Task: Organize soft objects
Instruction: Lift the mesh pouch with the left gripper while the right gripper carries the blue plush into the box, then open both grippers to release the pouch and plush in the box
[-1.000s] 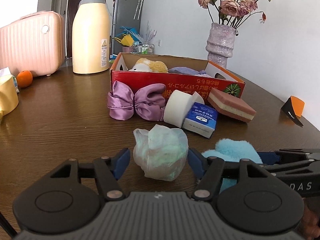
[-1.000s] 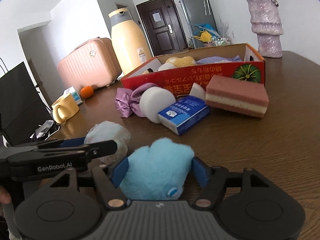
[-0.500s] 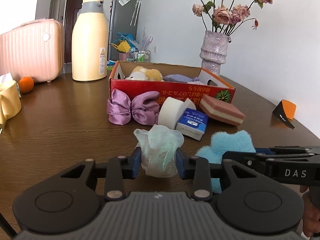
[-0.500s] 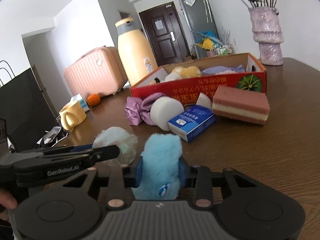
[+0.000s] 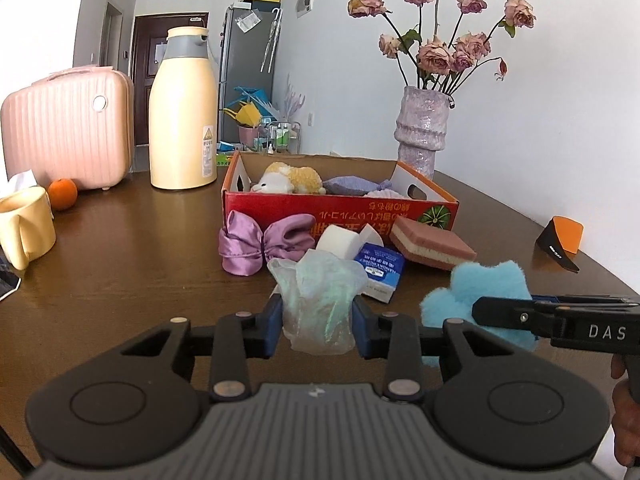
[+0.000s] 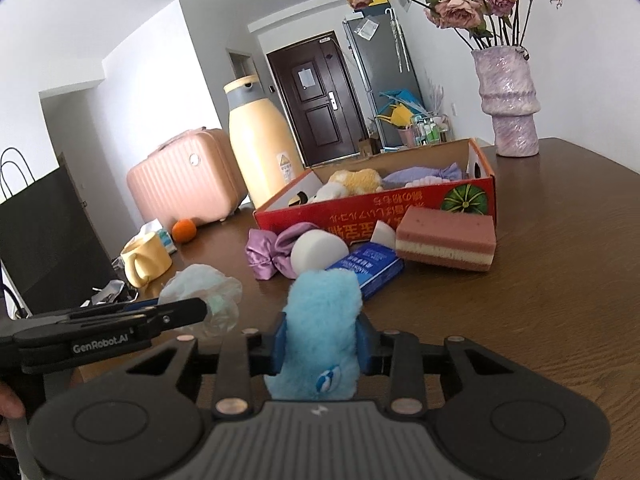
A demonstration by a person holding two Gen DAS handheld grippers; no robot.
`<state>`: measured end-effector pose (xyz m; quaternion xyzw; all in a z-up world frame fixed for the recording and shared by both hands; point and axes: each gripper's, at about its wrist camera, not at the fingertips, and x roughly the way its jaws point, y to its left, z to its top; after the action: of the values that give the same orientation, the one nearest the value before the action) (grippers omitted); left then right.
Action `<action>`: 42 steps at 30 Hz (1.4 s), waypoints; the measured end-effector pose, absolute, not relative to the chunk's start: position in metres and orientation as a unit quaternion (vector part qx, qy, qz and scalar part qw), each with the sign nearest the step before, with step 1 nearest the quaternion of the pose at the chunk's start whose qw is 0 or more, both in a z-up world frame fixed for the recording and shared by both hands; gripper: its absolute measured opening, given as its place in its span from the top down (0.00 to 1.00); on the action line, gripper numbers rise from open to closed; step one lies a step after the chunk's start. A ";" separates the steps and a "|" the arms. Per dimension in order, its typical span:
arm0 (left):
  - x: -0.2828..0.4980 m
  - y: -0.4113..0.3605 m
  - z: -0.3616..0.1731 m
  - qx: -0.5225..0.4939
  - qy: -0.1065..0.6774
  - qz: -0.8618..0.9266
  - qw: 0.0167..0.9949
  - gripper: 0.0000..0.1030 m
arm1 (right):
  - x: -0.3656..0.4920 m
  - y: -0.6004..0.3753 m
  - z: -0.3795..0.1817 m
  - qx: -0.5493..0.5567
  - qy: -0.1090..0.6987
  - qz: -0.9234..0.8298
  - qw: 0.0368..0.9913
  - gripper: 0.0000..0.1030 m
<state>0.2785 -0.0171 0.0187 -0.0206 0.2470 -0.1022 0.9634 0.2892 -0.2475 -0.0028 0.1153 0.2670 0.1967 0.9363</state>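
Left hand-held gripper [image 5: 317, 326] pinching a crinkly, see-through shiny puff [image 5: 318, 300], right hand-held gripper [image 6: 322, 346] squeezing a fluffy blue toy [image 6: 320, 332], both lifted over the near brown tabletop [image 5: 120, 264], red box [image 5: 340, 210] farther away

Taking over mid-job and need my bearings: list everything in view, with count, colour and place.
Box: 1, red, table centre; plush toys inside.
Bow: 1, purple, before box.
Foam roll: 1, white, beside bow.
Packet: 1, blue.
Sponge: 1, pink-cream, right of packet.
Flask, suitcase, orange, mug, vase: 1 each, around the box.
Mesh pouf: 1, pale green, in left gripper.
Fluffy toy: 1, blue, in right gripper.
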 end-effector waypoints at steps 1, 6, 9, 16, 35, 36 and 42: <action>0.280 -0.017 0.020 -0.020 0.246 -0.102 0.964 0.65 | 0.291 -0.248 -0.002 0.116 0.268 0.198 0.936 0.68; 0.296 -0.014 0.028 -0.013 0.234 -0.092 0.968 0.65 | 0.301 -0.251 -0.005 0.121 0.273 0.194 0.934 0.68; 0.311 -0.010 0.036 -0.013 0.221 -0.084 0.972 0.65 | 0.313 -0.256 0.000 0.130 0.270 0.194 0.934 0.68; 0.366 -0.007 0.062 0.003 0.196 -0.083 0.977 0.65 | 0.352 -0.256 0.030 0.117 0.235 0.199 0.944 0.68; 0.534 -0.003 0.024 0.000 0.290 -0.073 0.954 0.61 | 0.574 -0.222 0.018 0.174 0.299 0.204 0.916 0.68; 0.535 -0.004 0.021 0.002 0.293 -0.074 0.953 0.61 | 0.579 -0.217 0.013 0.171 0.305 0.206 0.914 0.68; 0.537 -0.001 0.018 0.003 0.294 -0.081 0.952 0.48 | 0.591 -0.192 -0.009 0.140 0.329 0.216 0.909 0.63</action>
<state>0.5374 -0.0012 0.0183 0.0034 0.2944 -0.0806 0.9523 0.5915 -0.1924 -0.0088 0.1396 0.3290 0.2162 0.9086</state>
